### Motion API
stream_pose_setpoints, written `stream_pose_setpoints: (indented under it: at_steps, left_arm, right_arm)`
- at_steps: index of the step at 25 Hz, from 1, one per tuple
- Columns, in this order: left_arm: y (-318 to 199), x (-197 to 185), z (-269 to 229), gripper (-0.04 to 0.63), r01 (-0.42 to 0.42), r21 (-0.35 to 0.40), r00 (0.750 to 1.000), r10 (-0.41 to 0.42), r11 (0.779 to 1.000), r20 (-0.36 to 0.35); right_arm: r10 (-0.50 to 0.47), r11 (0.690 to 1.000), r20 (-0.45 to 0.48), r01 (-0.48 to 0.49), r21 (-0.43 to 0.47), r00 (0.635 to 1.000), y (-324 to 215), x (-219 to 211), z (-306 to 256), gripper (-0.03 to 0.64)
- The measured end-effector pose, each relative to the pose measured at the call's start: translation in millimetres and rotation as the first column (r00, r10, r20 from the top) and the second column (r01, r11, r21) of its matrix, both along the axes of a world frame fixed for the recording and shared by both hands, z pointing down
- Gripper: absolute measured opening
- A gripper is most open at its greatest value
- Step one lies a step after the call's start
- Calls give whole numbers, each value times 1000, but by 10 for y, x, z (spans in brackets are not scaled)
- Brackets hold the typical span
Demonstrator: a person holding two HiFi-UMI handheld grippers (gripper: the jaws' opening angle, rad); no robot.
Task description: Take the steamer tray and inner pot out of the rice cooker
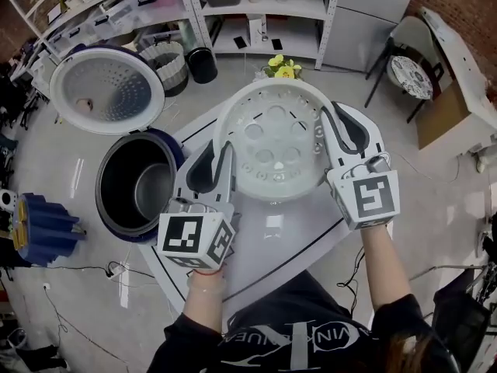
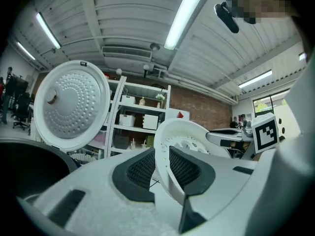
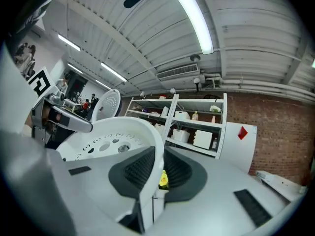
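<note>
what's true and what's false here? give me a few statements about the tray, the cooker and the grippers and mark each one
1. Both the left gripper and the right gripper have their fingers closed on the rim of the steamer tray. True.
2. The inner pot sits inside the rice cooker. True.
3. The cooker's lid is shut. False: it stands open, its perforated inside showing.
4. The steamer tray sits in the rice cooker. False: it is out of the cooker, held to its right over the white table.
</note>
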State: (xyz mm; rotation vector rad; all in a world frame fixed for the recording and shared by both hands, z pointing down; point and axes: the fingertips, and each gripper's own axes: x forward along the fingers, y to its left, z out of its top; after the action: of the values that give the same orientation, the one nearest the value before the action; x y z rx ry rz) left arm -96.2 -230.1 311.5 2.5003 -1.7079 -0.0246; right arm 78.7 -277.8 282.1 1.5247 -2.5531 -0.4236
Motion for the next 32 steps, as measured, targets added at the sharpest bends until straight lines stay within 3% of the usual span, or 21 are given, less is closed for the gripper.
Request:
stream_pose_setpoints:
  at_steps: [11, 21, 28, 32]
  left_arm:
    - [-422, 252, 952, 89, -17, -187, 1000, 17, 982, -2]
    - [-843, 118, 1788, 89, 22, -324, 1000, -21, 946, 8]
    - [-1117, -17, 2243, 90, 84, -440, 992, -115, 894, -44]
    - [-1253, -71, 2390, 90, 80, -473, 988, -132, 878, -77]
  right_arm:
    - [42, 978, 12, -39, -205, 999, -381, 276, 1067, 55]
    - [42, 917, 29, -27, -398, 999, -829, 150, 2056, 54]
    - [40, 861, 6, -31, -508, 999, -1136, 47, 2528, 52]
    - [29, 836, -8, -29, -548, 1000, -1272, -7, 2689, 54]
